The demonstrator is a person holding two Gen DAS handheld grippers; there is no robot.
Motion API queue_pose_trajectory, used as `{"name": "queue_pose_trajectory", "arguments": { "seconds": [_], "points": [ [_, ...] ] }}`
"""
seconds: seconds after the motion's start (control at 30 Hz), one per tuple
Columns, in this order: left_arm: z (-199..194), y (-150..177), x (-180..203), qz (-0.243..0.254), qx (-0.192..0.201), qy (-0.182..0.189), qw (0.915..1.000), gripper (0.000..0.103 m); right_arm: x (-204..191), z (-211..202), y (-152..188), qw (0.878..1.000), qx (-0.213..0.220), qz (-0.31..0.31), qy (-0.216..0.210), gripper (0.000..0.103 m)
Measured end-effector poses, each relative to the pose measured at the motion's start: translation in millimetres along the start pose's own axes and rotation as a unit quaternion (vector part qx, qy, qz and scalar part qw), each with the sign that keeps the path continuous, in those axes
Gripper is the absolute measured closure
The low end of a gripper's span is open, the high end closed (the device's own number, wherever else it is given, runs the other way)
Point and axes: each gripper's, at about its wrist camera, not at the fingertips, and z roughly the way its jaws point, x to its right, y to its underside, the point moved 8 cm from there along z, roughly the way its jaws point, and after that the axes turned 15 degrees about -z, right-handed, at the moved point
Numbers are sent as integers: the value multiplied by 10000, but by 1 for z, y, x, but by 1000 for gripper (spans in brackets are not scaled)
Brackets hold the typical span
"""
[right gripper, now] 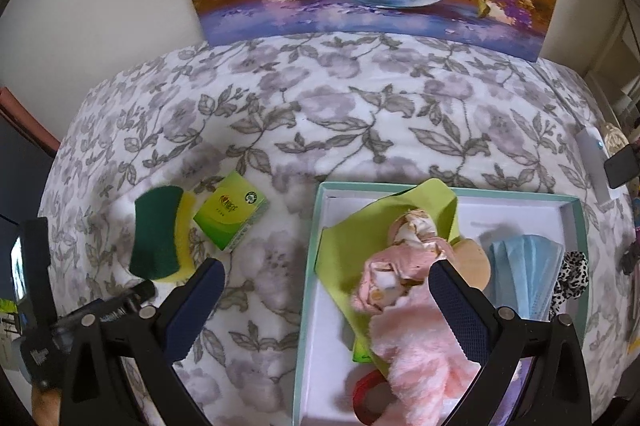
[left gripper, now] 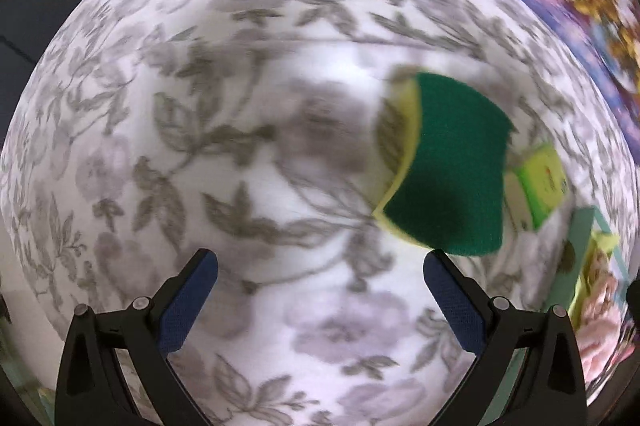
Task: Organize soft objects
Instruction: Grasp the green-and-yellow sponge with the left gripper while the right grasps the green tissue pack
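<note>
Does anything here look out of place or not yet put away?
Yes. The green and yellow sponge and the small green box lie loose on the floral cloth, left of the tray. The other soft things already lie inside the tray. Nothing looks spilled or damaged.

Sponge [right gripper: 160, 232] beside green packet [right gripper: 231, 216] — tray [right gripper: 310, 266] holds, seemingly, plush.
</note>
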Motion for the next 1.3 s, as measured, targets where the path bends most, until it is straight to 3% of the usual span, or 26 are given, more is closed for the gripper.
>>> {"name": "queue_pose_trajectory", "arguments": {
  "seconds": [0.23,0.4,0.57,0.63,0.9,1.07,1.3],
  "points": [
    [-4,-26,-31,-490,5,116,9987,1,-10,13,0,10000,-87,-37,-27,0],
    [-16,-43,-43,-698,134,459,9964,1,-24,18,-5,9999,1,-75,-120,0],
    [-33,-47,-43,-435,274,714,9961,1,-36,25,-7,9998,45,-56,-184,0],
    [-37,-38,-16,-215,236,841,9959,1,-38,28,-7,9998,18,-48,-183,0],
    [-21,-38,25,295,-10,1165,9928,1,-37,41,-7,9997,-6,83,-231,0],
    [-19,-37,39,587,40,1154,9916,1,-37,46,-8,9997,5,142,-175,0],
    [1,-38,48,573,-118,1162,9915,1,-34,49,-8,9999,-19,147,-71,0]
  ]
}}
